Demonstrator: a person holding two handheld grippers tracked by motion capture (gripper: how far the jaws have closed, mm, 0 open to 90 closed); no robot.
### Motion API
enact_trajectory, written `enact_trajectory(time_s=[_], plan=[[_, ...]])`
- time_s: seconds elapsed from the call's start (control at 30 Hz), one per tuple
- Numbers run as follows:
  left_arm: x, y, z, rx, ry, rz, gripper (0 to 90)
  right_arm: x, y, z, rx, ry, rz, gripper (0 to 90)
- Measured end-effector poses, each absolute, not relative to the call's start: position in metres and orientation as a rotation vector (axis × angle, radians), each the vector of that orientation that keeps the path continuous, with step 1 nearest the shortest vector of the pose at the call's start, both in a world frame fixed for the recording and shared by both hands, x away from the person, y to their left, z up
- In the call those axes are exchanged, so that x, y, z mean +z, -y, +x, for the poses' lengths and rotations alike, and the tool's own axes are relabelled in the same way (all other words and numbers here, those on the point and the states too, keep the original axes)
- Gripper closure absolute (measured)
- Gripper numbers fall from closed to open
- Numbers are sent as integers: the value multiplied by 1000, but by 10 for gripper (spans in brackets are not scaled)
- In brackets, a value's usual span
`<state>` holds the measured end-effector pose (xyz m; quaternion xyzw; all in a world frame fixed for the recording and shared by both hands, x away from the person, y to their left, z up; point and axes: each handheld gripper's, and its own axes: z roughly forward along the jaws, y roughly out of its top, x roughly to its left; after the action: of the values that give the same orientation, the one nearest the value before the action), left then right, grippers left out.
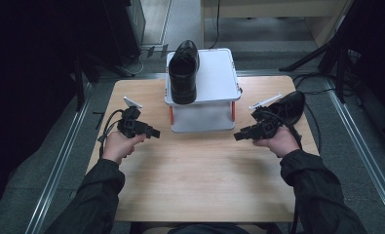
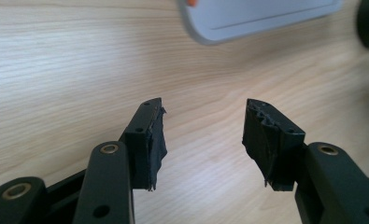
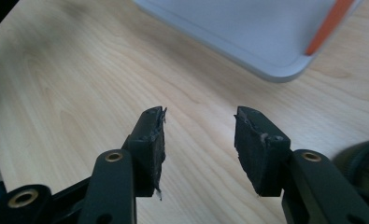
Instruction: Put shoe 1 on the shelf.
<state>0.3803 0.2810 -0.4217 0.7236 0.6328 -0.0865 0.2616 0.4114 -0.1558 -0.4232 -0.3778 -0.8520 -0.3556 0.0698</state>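
- Worktop (image 1: 200, 180): light wood grain, bare across the near half between the two forearms.
- White two-tier rack (image 1: 202, 80): standing at the far middle of the worktop, orange posts between the tiers; lower tier corner also seen in the left gripper view (image 2: 261, 18) and the right gripper view (image 3: 247, 32).
- Black shoe on rack (image 1: 183, 70): lying on the left part of the top tier, toe toward the near edge, heel overhanging the far edge.
- Second black shoe (image 1: 290, 106): resting on the worktop near the right edge, just behind the right hand, well apart from the rack.
- Left tongs (image 1: 153, 132): held low over the worktop left of the rack, pointing toward the rack base; set wide, bare wood between the pads (image 2: 156, 140), holding nothing.
- Right tongs (image 1: 239, 136): held right of the rack, just in front of the second black shoe, pointing toward the rack base; set wide, nothing between the pads (image 3: 154, 144), touching neither shoe.
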Motion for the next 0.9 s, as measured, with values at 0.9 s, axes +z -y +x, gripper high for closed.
enact_trajectory(time_s=[0.9], plan=[[-446,-273,373,-258,-1634,2054,465,-415,207,467,-763,2517,-1526,624]])
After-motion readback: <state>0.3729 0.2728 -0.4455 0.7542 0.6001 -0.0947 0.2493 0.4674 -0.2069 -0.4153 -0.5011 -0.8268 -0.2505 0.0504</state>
